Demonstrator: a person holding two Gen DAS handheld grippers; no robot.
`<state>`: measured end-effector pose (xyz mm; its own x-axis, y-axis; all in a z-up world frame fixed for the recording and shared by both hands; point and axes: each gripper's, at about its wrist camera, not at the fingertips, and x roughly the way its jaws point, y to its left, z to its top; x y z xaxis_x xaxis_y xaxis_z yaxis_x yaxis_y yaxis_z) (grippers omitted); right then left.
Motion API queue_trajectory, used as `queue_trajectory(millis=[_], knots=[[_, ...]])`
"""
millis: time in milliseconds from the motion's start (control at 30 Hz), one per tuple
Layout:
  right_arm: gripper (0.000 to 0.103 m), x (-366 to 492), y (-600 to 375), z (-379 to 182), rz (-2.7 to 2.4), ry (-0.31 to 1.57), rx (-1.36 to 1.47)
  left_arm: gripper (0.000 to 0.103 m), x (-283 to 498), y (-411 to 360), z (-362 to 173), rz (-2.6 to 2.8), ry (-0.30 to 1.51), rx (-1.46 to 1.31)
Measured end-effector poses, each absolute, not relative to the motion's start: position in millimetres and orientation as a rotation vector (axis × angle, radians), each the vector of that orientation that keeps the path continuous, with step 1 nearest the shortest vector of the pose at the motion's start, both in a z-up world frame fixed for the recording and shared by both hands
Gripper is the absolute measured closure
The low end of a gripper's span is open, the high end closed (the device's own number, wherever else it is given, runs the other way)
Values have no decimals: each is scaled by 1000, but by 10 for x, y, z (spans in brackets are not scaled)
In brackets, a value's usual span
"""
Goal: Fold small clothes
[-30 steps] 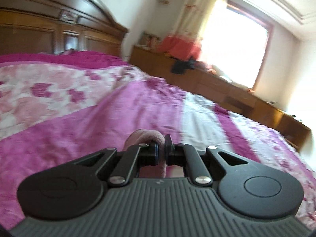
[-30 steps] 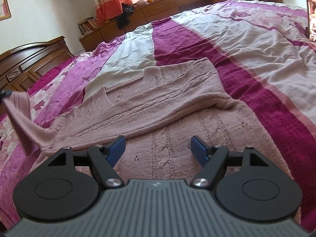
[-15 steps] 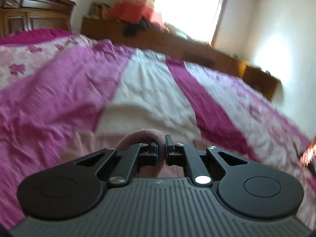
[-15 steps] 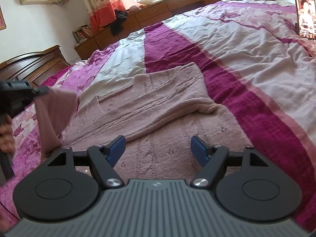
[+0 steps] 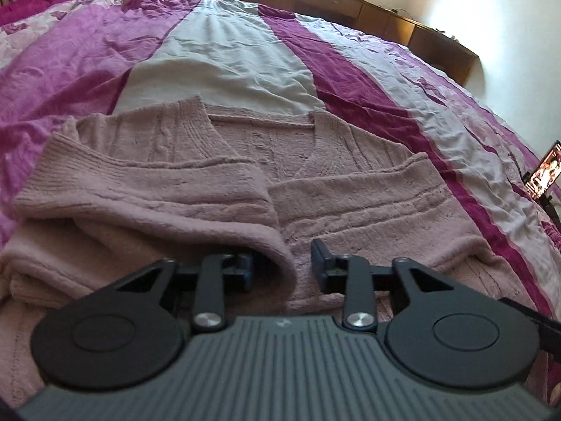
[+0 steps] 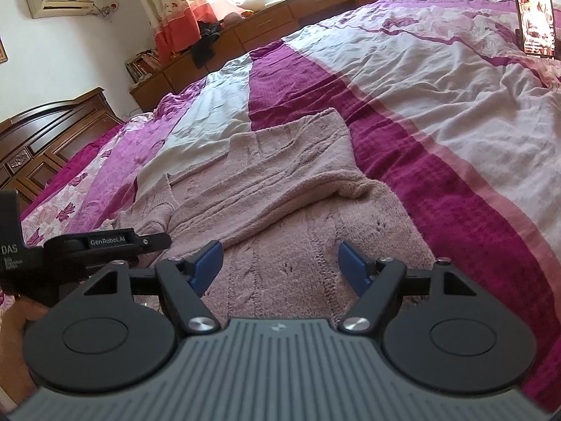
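Nearest, at bottom centre of the left wrist view, left gripper (image 5: 282,268) with jaws apart, the folded sleeve (image 5: 147,193) edge lying between its fingers, one finger (image 5: 242,266) partly under that fold; touching or not, cannot tell. Likewise at bottom centre of the right wrist view, right gripper (image 6: 278,268) spread wide, blue pads (image 6: 207,263) empty, low over the knit. At lower left of that view, the left tool's dark body and part of a hand (image 6: 14,319).

Further up, mid-frame, pink sweater (image 5: 315,189) flat on the bedspread (image 5: 217,56), both sleeves folded inward across the chest and meeting near centre, V-neck pointing toward the upper frame. At right edge, phone (image 6: 533,10) upright on a stand.

Farthest, along the top, wooden cabinets (image 6: 315,3), curtain (image 6: 175,10), headboard (image 6: 52,133) at left, air conditioner (image 6: 59,0) upper left.
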<state>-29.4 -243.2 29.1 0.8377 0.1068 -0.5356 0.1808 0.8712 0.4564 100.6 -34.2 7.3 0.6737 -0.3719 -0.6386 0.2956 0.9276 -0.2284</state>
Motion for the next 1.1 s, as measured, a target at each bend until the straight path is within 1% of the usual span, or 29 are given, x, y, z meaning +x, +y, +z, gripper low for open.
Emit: queue_trajectory(millis=[33, 233, 567, 833, 1100], knots=[[24, -295, -2433, 291, -41, 583, 519, 62, 1001, -355, 81, -378, 744, -105], [24, -296, -2430, 291, -42, 583, 521, 59, 893, -306, 209, -380, 758, -102], [24, -278, -2377, 347, -23, 586, 512, 59, 614, 135, 398, -301, 768, -103], [24, -130, -2151, 559, 53, 579, 446, 59, 482, 571, 561, -188, 738, -82], [24, 209, -1618, 846, 216, 578, 328, 59, 420, 969, 558, -68, 743, -109]])
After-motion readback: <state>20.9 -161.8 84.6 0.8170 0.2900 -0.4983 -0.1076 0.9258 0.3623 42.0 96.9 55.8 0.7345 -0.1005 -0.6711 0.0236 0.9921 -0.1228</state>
